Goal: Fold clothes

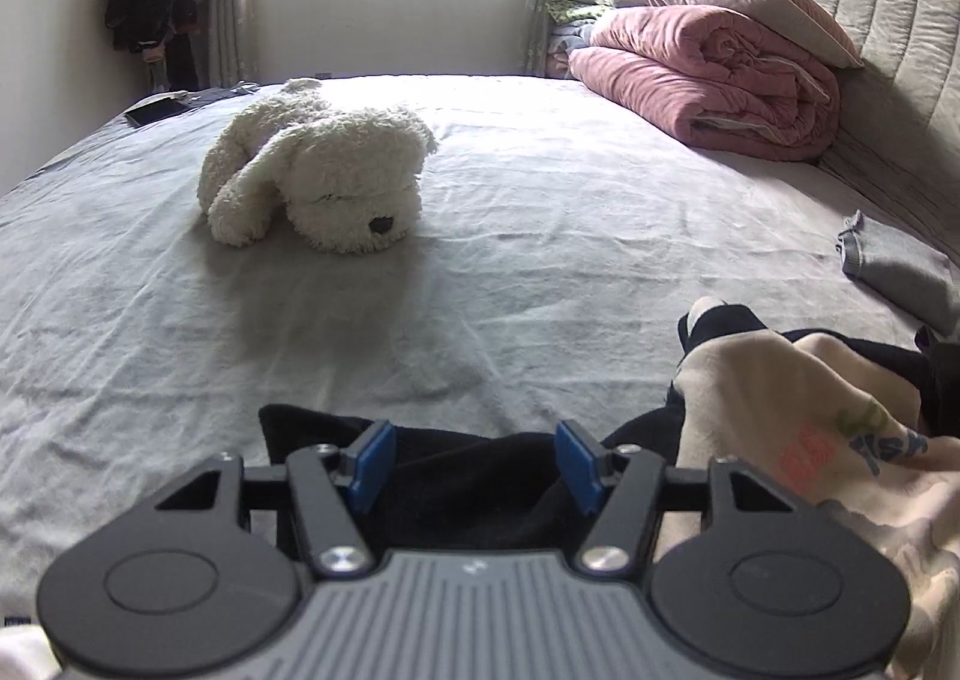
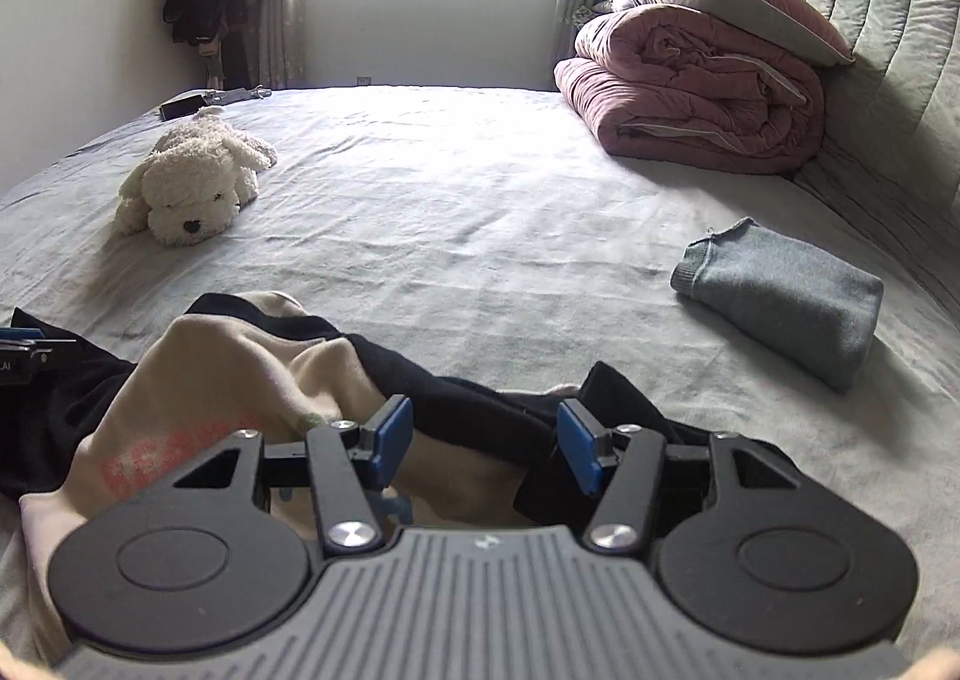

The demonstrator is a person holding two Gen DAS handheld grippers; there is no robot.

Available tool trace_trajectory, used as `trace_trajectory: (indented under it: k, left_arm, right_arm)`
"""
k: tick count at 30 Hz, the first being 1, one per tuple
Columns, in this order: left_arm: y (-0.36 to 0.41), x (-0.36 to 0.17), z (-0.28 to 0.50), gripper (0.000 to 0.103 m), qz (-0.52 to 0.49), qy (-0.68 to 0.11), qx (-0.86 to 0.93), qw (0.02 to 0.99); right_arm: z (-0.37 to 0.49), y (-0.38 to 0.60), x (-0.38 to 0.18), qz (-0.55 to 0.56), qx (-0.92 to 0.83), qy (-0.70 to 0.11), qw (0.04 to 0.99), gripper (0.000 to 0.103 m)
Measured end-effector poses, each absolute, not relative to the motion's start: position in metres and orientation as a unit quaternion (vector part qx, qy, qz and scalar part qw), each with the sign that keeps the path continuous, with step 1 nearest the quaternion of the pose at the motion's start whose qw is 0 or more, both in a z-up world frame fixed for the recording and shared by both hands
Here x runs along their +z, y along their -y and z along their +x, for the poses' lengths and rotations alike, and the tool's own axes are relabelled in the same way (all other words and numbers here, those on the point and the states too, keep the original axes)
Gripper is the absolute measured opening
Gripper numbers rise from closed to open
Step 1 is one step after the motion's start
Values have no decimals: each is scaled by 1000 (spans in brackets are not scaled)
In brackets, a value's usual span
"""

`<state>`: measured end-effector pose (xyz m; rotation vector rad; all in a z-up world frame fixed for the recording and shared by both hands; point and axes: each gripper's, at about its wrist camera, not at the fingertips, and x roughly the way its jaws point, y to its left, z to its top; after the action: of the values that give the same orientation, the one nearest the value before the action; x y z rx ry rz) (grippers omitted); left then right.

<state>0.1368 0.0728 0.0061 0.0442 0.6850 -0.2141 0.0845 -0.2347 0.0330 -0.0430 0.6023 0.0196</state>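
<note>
A crumpled cream-and-black top (image 2: 240,374) lies bunched on the bed (image 2: 480,200) at the lower left of the right wrist view, and at the lower right of the left wrist view. The right claw (image 2: 486,449) hangs over its black folds, jaws apart, pinching nothing. The left claw (image 1: 477,464) stands open too, above black cloth at the bottom of its frame. A folded grey garment (image 2: 786,296) rests at the right. A plush dog (image 1: 318,176) lies upper left; a pink duvet (image 1: 708,74) sits upper right.
</note>
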Motion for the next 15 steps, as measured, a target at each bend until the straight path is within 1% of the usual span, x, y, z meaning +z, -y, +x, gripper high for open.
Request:
trace_trajectory:
  k: [5,9,10,11,12,13,14,15]
  left_arm:
    - [-74,-20,164,61,77,-358,-108,924]
    - [-83,-28,164,59,44,-367,-119,922]
    - [-83,-28,163,48,41,-368,-123,921]
    - [-81,-27,160,36,40,-369,-128,920]
    - [-77,-26,158,29,42,-372,-133,918]
    - [-74,-25,156,12,46,-372,-129,918]
    - [-70,-23,155,9,50,-372,-125,919]
    - [-67,-22,153,8,54,-371,-120,919]
  right_arm:
    - [123,237,24,-8,22,-309,951,58]
    - [138,231,-3,-2,47,-341,939,58]
    - [141,229,-12,-3,53,-353,934,55]
    - [141,225,-17,-11,55,-355,933,47]
    - [140,220,-22,-20,56,-355,933,45]
    - [139,216,-27,-29,57,-354,933,35]
    - [138,211,-27,-39,57,-352,934,26]
    - [136,207,-25,-47,51,-348,935,22]
